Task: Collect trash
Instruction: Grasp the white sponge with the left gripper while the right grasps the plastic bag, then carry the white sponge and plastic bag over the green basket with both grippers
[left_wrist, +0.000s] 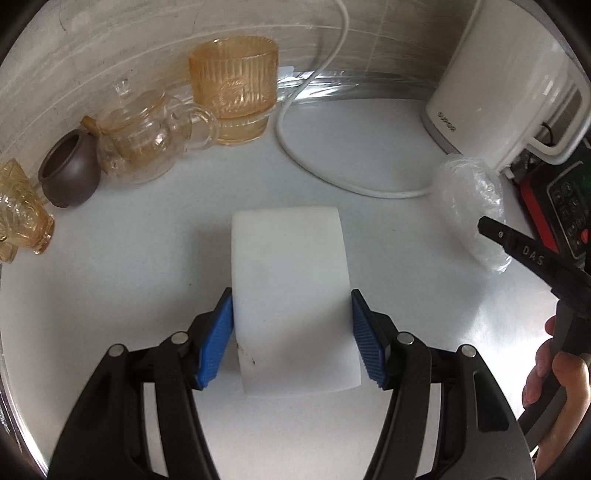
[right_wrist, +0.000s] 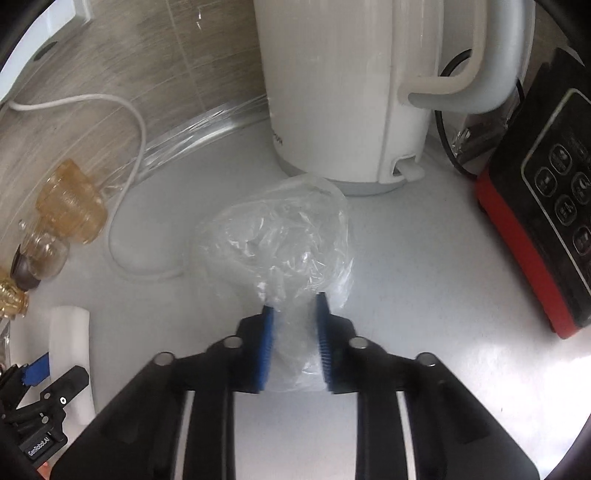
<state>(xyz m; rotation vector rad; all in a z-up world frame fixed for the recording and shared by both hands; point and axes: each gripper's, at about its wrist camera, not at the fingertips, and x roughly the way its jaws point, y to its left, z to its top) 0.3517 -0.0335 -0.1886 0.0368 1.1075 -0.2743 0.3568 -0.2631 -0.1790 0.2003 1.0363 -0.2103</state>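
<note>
The left gripper is clenched on a white foam block, its blue pads pressed to the block's two long sides near the nearer end; a few brown specks mark the block's lower corner, so it is likely a used cleaning sponge counted as trash. The right gripper has its pads against a crumpled clear plastic bag, which bulges between and beyond them; it looks to be gripping the bag's near edge, though the film is so thin that how firm the hold is cannot be told. Both items lie on the white countertop; the bag sits just in front of the white electric kettle, with the kettle's white cord looping past its left side, and a black and red appliance to the right. To lift well, the person should probably raise the bag slowly and straight up, watching that the film does not slip out or drag the cord; the block, being soft, wants only a modest squeeze. Amber glass cups, a glass teapot and a small brown clay pot stand along the wall, well apart from the block, so the left gripper should keep away from them.
</note>
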